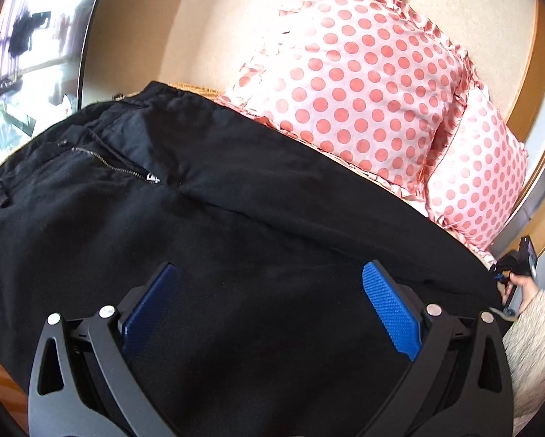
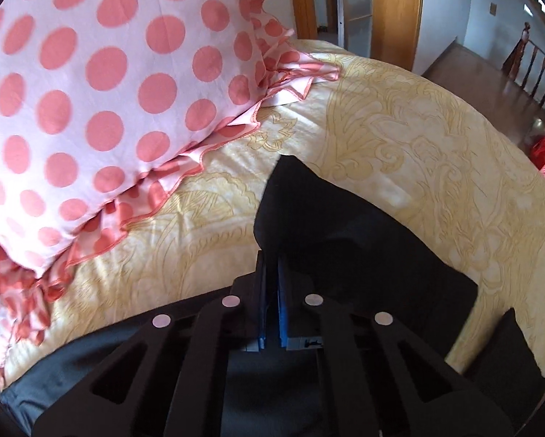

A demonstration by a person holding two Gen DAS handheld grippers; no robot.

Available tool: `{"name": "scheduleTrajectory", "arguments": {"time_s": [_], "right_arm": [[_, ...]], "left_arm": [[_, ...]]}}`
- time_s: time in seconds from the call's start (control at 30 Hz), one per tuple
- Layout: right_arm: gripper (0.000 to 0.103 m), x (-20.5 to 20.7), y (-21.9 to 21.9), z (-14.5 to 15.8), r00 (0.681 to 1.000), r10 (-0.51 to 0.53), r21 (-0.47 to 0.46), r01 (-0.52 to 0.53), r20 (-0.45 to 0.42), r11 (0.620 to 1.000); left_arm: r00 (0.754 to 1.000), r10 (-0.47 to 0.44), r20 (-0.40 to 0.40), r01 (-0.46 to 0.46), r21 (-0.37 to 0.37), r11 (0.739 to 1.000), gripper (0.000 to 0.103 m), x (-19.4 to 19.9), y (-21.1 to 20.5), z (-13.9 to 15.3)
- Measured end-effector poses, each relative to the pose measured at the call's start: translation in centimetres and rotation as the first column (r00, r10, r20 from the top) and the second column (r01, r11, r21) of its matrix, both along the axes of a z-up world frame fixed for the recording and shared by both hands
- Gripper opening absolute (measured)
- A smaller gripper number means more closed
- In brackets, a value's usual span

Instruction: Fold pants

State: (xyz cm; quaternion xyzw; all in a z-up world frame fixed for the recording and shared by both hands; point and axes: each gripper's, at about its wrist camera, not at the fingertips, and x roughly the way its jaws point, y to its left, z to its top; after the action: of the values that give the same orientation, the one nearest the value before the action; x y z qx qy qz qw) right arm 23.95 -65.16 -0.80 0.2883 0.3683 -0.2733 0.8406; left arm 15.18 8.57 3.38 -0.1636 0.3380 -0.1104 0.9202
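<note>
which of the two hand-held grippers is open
The left hand-held gripper: its blue pads stand wide apart above the black pants. The right hand-held gripper is pinched shut on the fabric.

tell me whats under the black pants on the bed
A yellow patterned bedspread shows around the black pants, which lie on it. What sits directly beneath the cloth is covered and cannot be seen.

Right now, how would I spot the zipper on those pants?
Find the black pants spread over the bed beside the polka-dot pillows. Near their waistband runs the zipper, undone. Its silvery metal teeth are the only shiny line on that dark cloth.
</note>
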Motion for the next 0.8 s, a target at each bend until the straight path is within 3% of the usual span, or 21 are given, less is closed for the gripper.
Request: {"name": "scheduleTrajectory", "arguments": {"time_s": [0.13, 0.27, 0.4, 0.5, 0.67, 0.8], "right_arm": [[0.005, -5.5, 1.8, 1.2, 0.99, 0.062, 0.013, -0.064, 0.123, 0.998], [0.005, -11.7, 3.6, 2.1, 0.96, 0.111, 0.013, -0.119, 0.257, 0.993], [0.005, -17.4, 4.7, 1.7, 0.934, 0.109, 0.008, -0.119, 0.341, 0.993], [0.005, -19.8, 5.2, 0.5, 0.934, 0.092, 0.025, -0.107, 0.346, 0.994], [0.005, -21.6, 5.2, -1.2, 0.94, 0.079, 0.065, -0.107, 0.332, 0.992], [0.005, -21.7, 5.3, -2.0, 0.95, 0.085, 0.065, -0.109, 0.3, 0.992]], "left_arm": [[0.999, 0.048, 0.014, -0.047, -0.032, 0.998, 0.101, 0.0, 0.9, 0.7], [0.998, 0.065, 0.026, -0.062, -0.112, 0.992, 0.101, 0.4, 1.4, 1.4], [0.998, 0.023, -0.058, -0.029, -0.106, 0.994, 0.101, 3.8, 0.7, 2.2], [0.997, 0.029, -0.066, -0.037, -0.112, 0.993, 0.101, 6.7, 0.8, 3.0], [0.981, 0.167, -0.096, -0.176, -0.088, 0.98, 0.101, 12.5, 1.7, 4.5], [0.95, 0.194, -0.243, -0.206, -0.025, 0.978, 0.101, 19.5, 1.6, 4.1]]}}
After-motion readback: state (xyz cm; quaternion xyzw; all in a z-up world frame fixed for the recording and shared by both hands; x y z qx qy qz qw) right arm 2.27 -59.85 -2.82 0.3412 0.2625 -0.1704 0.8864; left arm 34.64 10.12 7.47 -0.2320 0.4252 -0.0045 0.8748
